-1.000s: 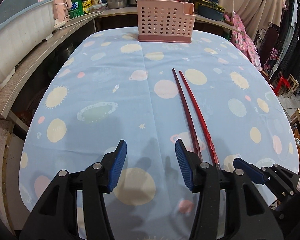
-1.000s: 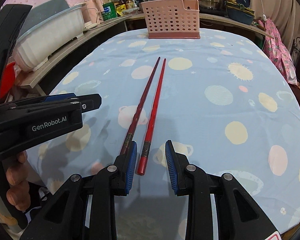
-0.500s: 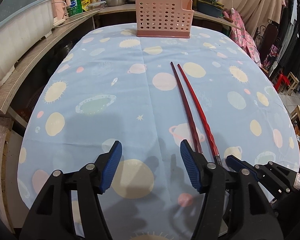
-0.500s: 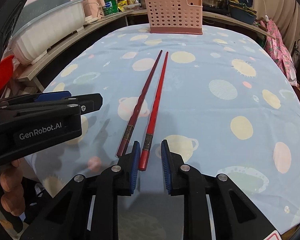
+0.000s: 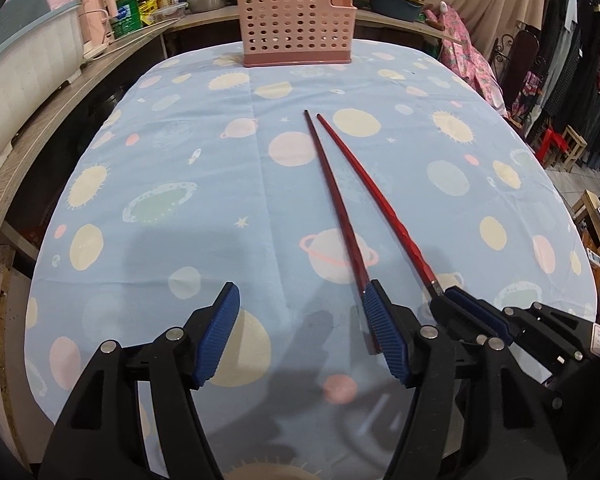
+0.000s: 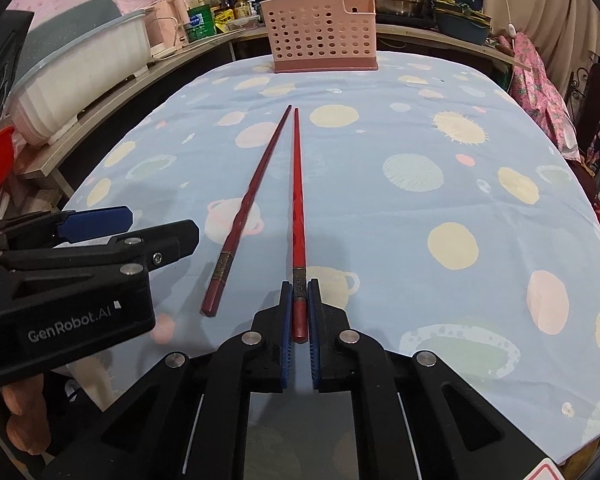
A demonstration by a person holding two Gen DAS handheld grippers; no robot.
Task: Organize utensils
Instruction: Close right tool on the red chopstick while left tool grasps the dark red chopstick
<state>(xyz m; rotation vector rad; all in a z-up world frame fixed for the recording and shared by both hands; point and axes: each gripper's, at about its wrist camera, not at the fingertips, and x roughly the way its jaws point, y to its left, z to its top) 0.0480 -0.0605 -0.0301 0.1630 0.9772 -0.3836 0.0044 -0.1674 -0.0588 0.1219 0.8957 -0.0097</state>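
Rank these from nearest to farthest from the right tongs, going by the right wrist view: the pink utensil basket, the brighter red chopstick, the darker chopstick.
1. Brighter red chopstick: its thick end is clamped in the right tongs.
2. Darker chopstick: lying just to the left on the tablecloth, untouched.
3. Pink utensil basket: at the table's far edge, straight ahead.

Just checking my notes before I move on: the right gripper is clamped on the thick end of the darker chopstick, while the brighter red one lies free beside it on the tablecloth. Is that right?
Not quite: the chopsticks are swapped. The right wrist view shows the right gripper shut on the thick end of the brighter red chopstick, while the darker chopstick lies free beside it on the tablecloth.
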